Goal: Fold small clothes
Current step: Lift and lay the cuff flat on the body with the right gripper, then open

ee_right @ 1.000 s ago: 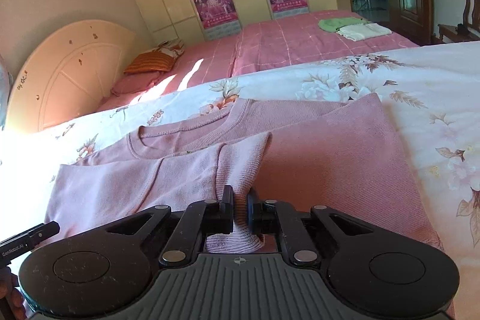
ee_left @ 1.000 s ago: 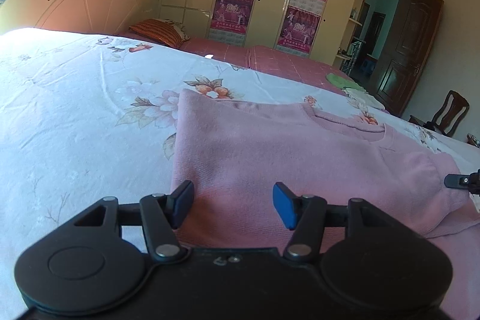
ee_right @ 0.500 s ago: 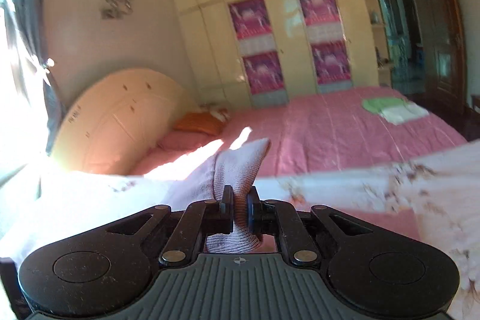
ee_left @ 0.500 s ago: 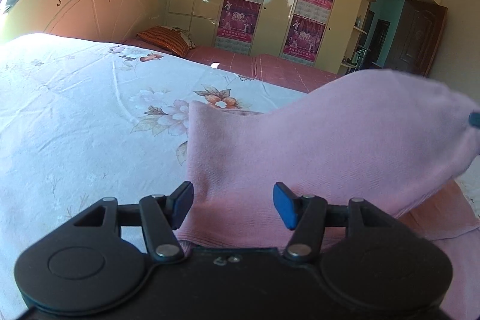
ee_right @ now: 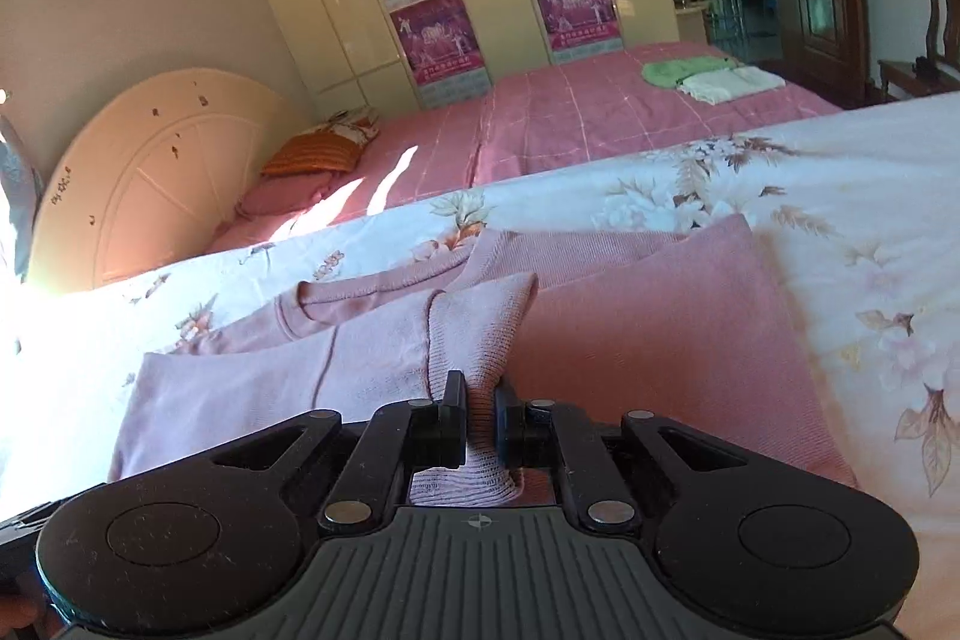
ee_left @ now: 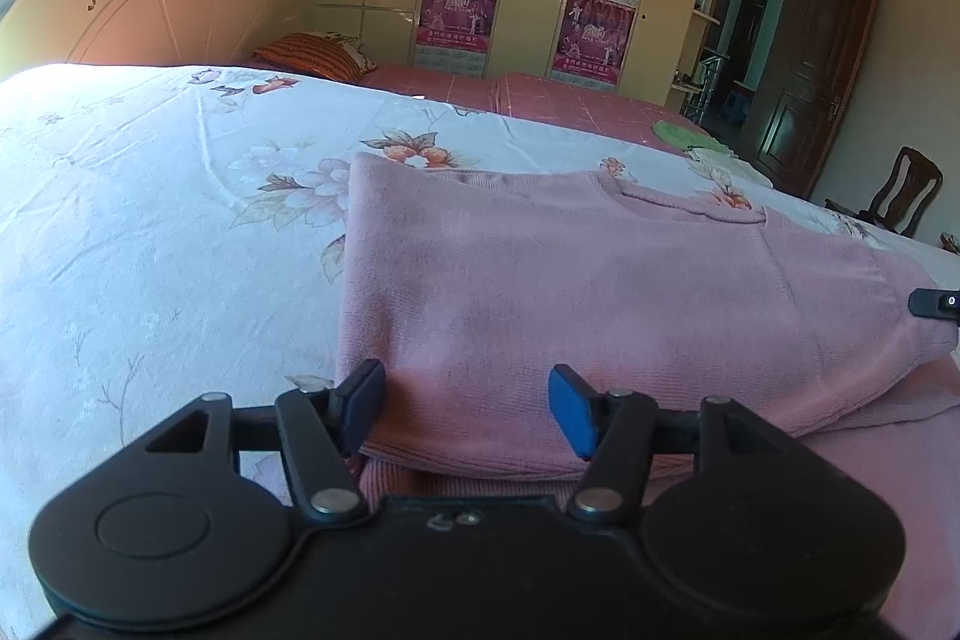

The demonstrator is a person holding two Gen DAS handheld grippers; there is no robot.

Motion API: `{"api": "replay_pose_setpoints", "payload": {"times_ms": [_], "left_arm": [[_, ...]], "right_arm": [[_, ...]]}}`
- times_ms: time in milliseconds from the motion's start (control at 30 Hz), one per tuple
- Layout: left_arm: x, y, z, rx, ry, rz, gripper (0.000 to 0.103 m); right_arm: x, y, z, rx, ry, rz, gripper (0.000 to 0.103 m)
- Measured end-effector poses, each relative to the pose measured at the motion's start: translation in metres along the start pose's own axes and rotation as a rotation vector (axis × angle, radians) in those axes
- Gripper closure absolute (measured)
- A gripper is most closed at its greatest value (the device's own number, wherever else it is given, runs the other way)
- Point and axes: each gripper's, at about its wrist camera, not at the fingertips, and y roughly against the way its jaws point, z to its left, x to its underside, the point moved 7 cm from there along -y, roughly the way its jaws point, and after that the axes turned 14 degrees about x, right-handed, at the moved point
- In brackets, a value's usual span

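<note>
A pink sweater (ee_left: 600, 292) is spread on the floral bedspread (ee_left: 150, 220), its sleeve cuff (ee_right: 474, 436) pinched by the right claw (ee_right: 480, 427). The left claw (ee_left: 468, 406) is held spread above the hem. The cuff should be laid flat across the body before release.

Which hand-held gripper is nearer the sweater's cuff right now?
Right. The right hand-held gripper is shut on the cuff of the pink sweater; the left hand-held gripper is open at its folded hem edge.
</note>
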Motion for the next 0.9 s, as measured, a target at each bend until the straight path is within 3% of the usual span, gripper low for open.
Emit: {"api": "replay_pose_setpoints", "payload": {"times_ms": [100, 167, 233, 333, 467, 667, 800, 900], "left_arm": [[0.001, -0.001, 0.0, 0.002, -0.016, 0.009, 0.043], [-0.003, 0.003, 0.001, 0.005, -0.012, 0.008, 0.043], [-0.011, 0.008, 0.0, 0.006, -0.008, -0.024, 0.036], [-0.016, 0.002, -0.003, 0.007, -0.008, -0.023, 0.034], [-0.01, -0.016, -0.006, -0.009, -0.032, 0.047, 0.032], [-0.04, -0.022, -0.003, 0.009, -0.04, -0.011, 0.031], [-0.059, -0.045, 0.004, 0.007, -0.049, -0.02, 0.029], [-0.058, -0.073, 0.02, 0.006, -0.03, 0.043, 0.028]], "right_arm": [[0.023, -0.033, -0.014, 0.066, -0.007, 0.139, 0.095], [0.023, -0.032, -0.02, 0.051, -0.032, 0.146, 0.095], [0.016, -0.022, -0.023, 0.092, -0.05, 0.129, 0.093], [0.008, -0.009, -0.013, 0.045, -0.045, 0.076, 0.092], [0.024, -0.028, 0.005, 0.07, 0.059, 0.15, 0.092], [-0.006, -0.012, 0.01, 0.075, 0.044, -0.017, 0.092], [-0.013, -0.038, 0.02, 0.075, 0.054, 0.018, 0.092], [-0.003, -0.062, 0.021, 0.089, 0.074, 0.075, 0.092]]}}
